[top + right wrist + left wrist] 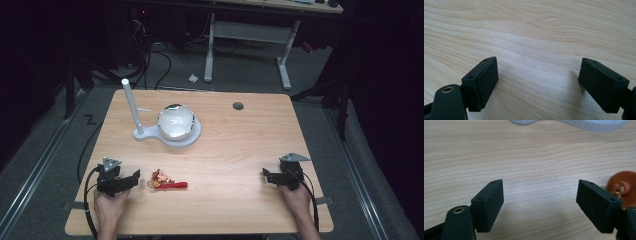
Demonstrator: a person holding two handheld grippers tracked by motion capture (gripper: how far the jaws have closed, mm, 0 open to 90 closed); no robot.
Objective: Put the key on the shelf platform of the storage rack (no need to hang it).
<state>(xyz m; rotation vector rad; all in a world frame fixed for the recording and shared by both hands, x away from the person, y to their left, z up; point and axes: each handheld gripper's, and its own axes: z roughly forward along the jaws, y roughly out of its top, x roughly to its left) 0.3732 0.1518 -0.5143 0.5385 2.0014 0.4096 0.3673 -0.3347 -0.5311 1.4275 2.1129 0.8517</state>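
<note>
Your left gripper (134, 178) is sitting at the near left of the table (240, 150), held in your left hand (111, 206), with its 2 jaws spread wide and only bare wood between them. No earlier picture is at hand, so you are getting just this: nothing is pinched. In the left gripper view the 2 black pads (489, 203) are standing well apart, and the orange end of the keychain (624, 187) is peeking out just past the right-hand pad, not between the pads.

You are seeing the keychain (166, 182), a small figure with a red strap, lying flat on the table just to the right of your left gripper, near the front edge.

Your right gripper (265, 175) is resting at the near right in your right hand (296, 197), its jaws also spread, with plain tabletop between its pads (485, 80).

At the far left centre, 1 round bowl-like globe (175, 122) is sitting on a white base (192, 137); its surface is glossy, and you cannot tell what, if anything, is inside. A white post (131, 107) is rising upright from the left end of that base.
</note>
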